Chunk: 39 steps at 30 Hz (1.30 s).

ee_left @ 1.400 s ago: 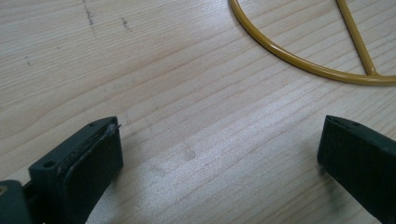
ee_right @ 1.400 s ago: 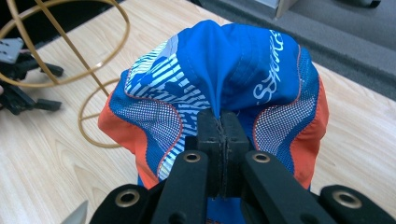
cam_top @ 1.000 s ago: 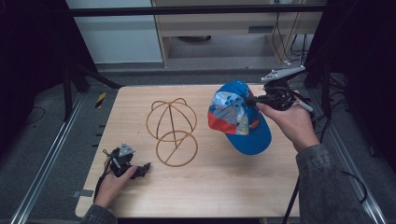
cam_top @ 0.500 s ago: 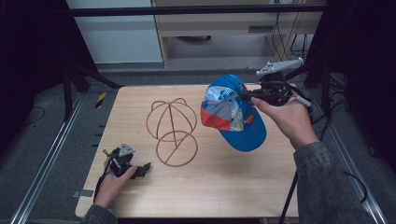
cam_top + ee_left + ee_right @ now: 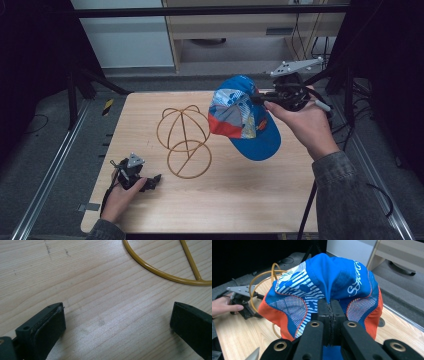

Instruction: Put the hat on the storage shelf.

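Note:
A blue cap (image 5: 245, 117) with orange and white panels hangs in the air over the right half of the table. My right gripper (image 5: 261, 99) is shut on a pinch of its crown fabric; the right gripper view shows the cap (image 5: 329, 285) bunched between the closed jaws. A yellow wire cap stand (image 5: 184, 135) rests on the table to the cap's left, apart from it. My left gripper (image 5: 150, 181) lies low at the table's front left, open, with bare wood between its pads (image 5: 50, 322). The stand's base ring (image 5: 160, 272) runs just beyond them.
The wooden table (image 5: 250, 200) has free surface in front and at the right. Metal rails (image 5: 55, 165) run along both sides. A grey cabinet and shelving stand behind the table's far edge.
My right gripper has carried the cap up and slightly left, toward the wire stand. The left gripper has stayed where it was.

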Tool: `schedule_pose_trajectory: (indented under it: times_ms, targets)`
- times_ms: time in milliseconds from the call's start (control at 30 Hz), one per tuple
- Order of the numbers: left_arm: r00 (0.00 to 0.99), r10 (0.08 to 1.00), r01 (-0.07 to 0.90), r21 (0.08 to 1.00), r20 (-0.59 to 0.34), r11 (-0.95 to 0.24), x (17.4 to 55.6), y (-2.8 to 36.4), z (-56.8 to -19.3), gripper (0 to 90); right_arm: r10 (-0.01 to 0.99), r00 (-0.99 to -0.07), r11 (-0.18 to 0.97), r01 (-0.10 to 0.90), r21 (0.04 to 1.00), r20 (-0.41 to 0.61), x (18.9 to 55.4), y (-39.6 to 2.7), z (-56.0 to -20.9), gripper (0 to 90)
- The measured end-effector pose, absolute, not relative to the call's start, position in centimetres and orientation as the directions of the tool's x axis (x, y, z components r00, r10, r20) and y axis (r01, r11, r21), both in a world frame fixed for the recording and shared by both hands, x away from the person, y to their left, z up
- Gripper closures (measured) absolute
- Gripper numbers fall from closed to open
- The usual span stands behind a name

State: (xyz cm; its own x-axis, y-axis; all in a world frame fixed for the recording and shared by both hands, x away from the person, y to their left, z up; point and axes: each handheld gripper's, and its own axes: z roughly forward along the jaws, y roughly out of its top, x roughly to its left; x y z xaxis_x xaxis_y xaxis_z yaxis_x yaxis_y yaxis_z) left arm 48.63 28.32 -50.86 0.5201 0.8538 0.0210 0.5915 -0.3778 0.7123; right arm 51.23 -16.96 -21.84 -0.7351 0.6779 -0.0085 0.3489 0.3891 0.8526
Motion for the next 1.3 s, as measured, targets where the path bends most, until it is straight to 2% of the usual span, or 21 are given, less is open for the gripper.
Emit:
schedule_pose_trajectory:
  times_ms: [400,733,1300]
  targets:
    - [0.521,0.854,0.592,0.712,0.021,-0.379,48.6,28.3,-50.9,0.0,0.652,-0.758,0.375,0.306,0.875,-0.014,50.0,-15.5,-20.9,89.7]
    - [0.519,0.855,0.593,0.712,0.02,-0.377,48.6,28.3,-50.8,0.0,0.618,-0.785,0.375,0.252,0.892,-0.038,49.3,-12.4,-19.6,89.7]
    - [0.52,0.854,0.592,0.711,0.022,-0.379,48.6,28.3,-50.8,0.0,0.594,-0.803,0.353,0.22,0.91,-0.036,50.3,-7.4,-19.0,89.6]
